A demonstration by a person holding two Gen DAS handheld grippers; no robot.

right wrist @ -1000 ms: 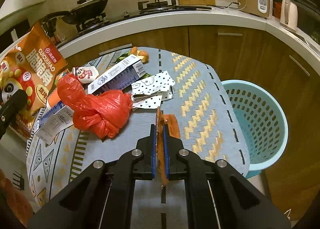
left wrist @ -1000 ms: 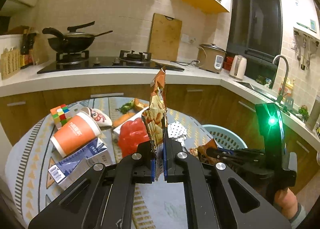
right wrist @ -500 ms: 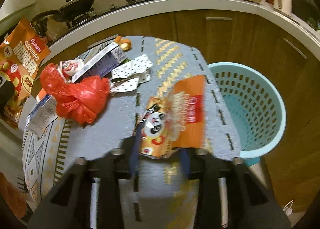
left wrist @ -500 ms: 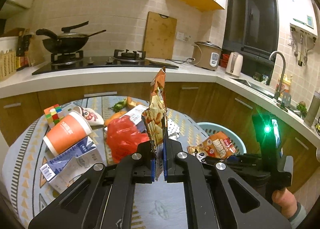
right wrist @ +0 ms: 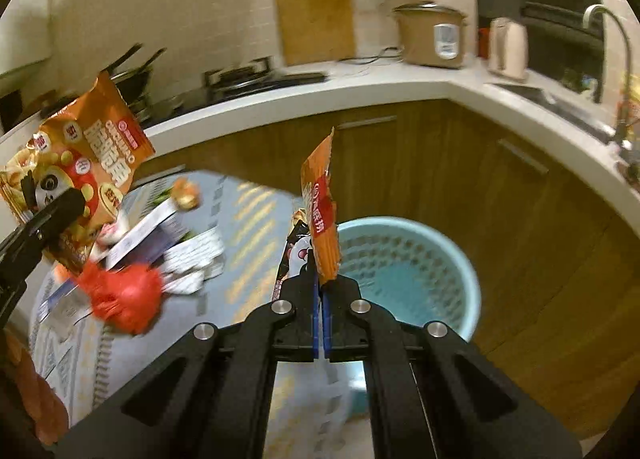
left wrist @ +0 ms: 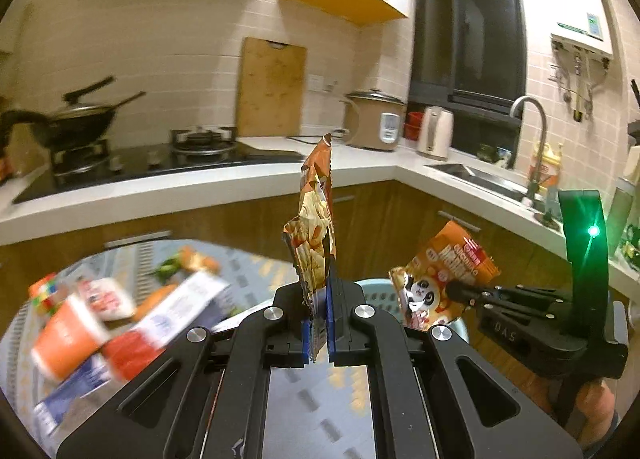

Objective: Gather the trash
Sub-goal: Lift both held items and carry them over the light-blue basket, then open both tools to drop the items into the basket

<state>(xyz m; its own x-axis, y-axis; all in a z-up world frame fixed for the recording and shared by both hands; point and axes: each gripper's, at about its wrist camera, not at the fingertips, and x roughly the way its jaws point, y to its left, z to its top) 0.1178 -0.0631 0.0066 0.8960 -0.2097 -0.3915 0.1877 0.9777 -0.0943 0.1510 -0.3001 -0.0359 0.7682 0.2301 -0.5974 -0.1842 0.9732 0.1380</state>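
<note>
Left gripper (left wrist: 319,329), low in the middle of the left wrist view: clamped on the bottom edge of a big snack bag (left wrist: 316,235). Bag standing straight up from the jaws, top corner reaching past the counter line. Same big bag seen flat-on at the upper left of the right wrist view.

Right gripper (right wrist: 321,315), low in the middle of its own view: pinched tight on a small snack bag (right wrist: 322,219), also upright. Right behind it, middle right of the frame, a blue basket (right wrist: 460,271) with holes, open and waiting.

Probably very light, thin and crinkly. Floppy too, so likely to bend over or flap. Shiny and a bit slippery. Best held by the flat sealed edge, as now.

Farther out, lower left: more trash on the round table (right wrist: 256,219) — red plastic bag (right wrist: 124,295), orange cup (left wrist: 66,343), cartons.
</note>
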